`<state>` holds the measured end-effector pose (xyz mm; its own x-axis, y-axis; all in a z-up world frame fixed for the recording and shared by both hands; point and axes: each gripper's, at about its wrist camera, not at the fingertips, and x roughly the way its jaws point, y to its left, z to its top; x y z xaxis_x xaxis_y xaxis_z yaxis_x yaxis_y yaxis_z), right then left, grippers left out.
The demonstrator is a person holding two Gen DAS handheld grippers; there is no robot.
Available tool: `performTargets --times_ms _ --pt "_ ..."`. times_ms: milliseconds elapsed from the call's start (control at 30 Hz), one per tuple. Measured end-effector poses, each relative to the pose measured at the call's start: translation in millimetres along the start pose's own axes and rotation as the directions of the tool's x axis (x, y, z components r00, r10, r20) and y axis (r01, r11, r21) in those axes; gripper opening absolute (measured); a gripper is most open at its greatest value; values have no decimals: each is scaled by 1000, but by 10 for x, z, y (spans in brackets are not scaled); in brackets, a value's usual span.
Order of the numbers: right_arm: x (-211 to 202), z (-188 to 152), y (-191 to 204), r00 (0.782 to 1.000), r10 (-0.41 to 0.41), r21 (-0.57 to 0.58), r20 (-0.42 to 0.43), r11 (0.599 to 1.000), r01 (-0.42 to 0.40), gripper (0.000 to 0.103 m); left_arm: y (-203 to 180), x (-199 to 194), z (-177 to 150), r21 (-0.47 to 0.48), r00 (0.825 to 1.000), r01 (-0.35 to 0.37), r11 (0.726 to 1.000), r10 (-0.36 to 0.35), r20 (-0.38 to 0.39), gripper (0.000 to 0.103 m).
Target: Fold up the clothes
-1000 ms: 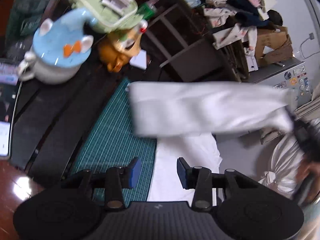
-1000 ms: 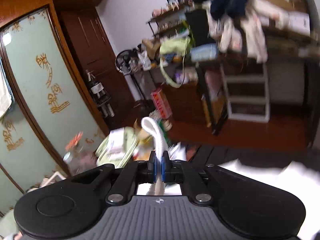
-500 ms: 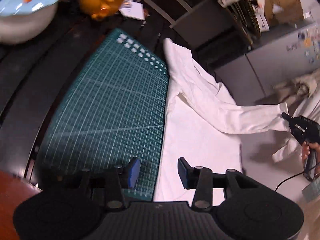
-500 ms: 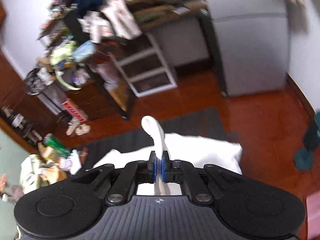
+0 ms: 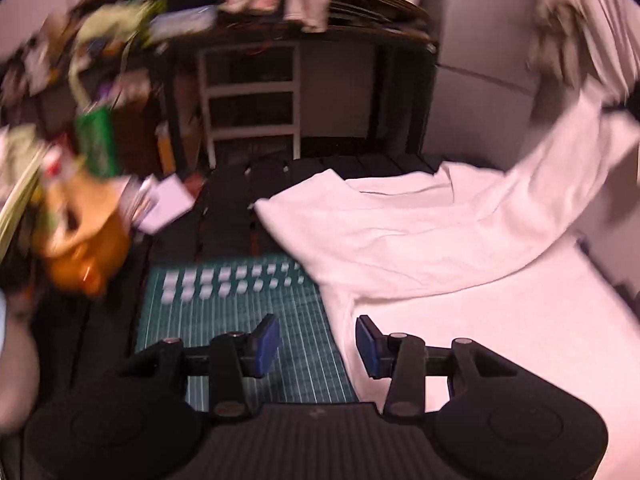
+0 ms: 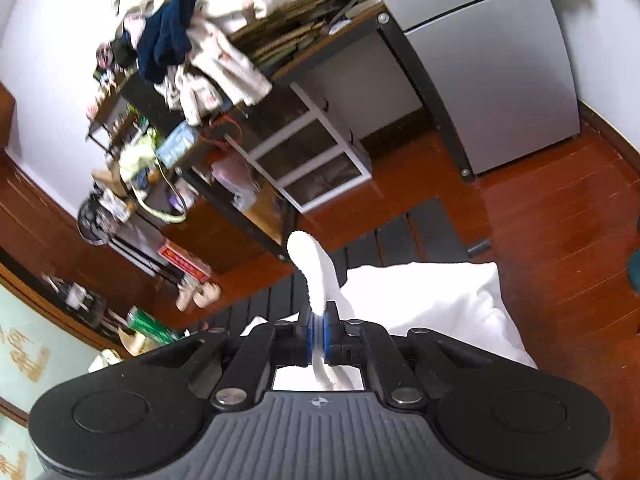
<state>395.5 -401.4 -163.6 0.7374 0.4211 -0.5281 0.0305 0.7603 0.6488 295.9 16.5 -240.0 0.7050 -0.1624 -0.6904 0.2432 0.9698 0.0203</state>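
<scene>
Left wrist view: white shirt spread flat, partly over the green mat, one sleeve lifted up to the far right. Left gripper with blue pads apart, nothing between, just above the shirt's edge on the mat. Half a second ago, more mat showing.

Right wrist view: right gripper clamped tight on a white sleeve end, sticking up above the shirt. White drawer rack far behind; inside too dark to tell.

White shirt lies flat, one sleeve lifted.
</scene>
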Motion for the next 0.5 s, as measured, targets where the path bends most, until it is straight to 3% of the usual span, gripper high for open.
performTargets --times_ms 67,100,133,200,500 --pt "-10 -15 -124 1000 -12 22 2 1000 12 4 -19 151 40 -7 1000 14 1000 -14 -14 39" --pt "3 -21 -178 1000 -27 26 -3 999 27 5 -15 211 46 -11 1000 13 1000 -13 -28 33" --pt "27 -27 -242 999 -40 33 -9 999 40 5 -12 269 52 -16 999 12 1000 -12 -42 16" --pt "58 -26 -359 998 -60 56 -28 997 62 5 0 351 50 -27 997 5 1000 -7 -71 7" --pt "306 -93 -940 963 -258 100 -76 959 265 5 21 373 -57 -9 995 -4 1000 3 -102 7"
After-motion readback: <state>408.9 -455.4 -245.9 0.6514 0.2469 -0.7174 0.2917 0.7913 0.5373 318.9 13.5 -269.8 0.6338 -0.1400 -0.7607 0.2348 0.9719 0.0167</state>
